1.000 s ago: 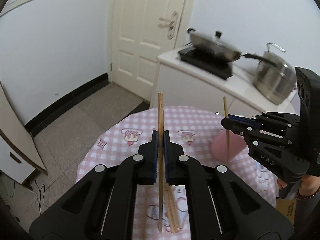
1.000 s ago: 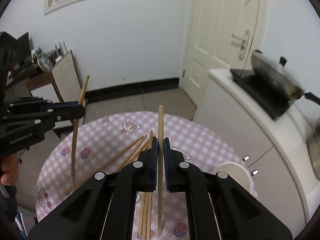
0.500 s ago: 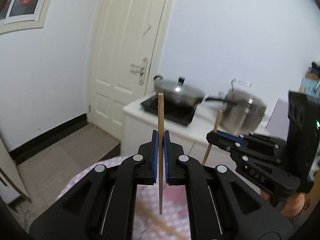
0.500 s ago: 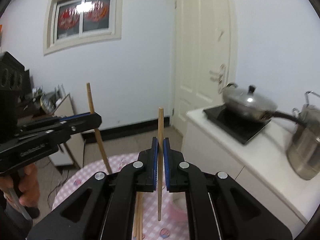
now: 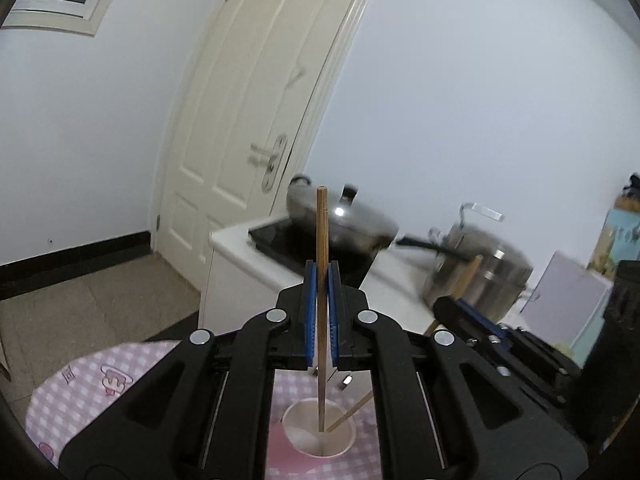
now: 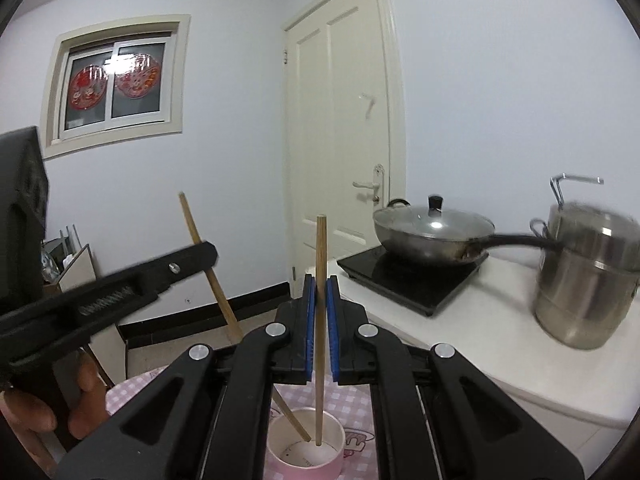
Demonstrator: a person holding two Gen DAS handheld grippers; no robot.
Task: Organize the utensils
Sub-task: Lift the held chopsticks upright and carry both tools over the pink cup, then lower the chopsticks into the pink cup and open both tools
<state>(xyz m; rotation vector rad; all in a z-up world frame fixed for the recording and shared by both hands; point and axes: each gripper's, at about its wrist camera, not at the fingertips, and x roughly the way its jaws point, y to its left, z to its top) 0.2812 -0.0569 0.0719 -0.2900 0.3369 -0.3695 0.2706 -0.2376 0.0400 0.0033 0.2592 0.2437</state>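
Observation:
My left gripper is shut on a wooden chopstick held upright. Its lower tip hangs inside the mouth of a pink cup with a white inside, which stands on the pink checked tablecloth. My right gripper is shut on a second chopstick, also upright, with its tip in the same cup. In each wrist view the other gripper shows at the side, its slanted chopstick reaching into the cup.
A white counter behind the table carries a black hob with a lidded wok and a steel pot. A cream door is at the back. A person's hand grips the left tool.
Both grippers have risen, tilted up and moved from above the loose chopsticks on the cloth to above the cup. The two held chopsticks now dip into it.

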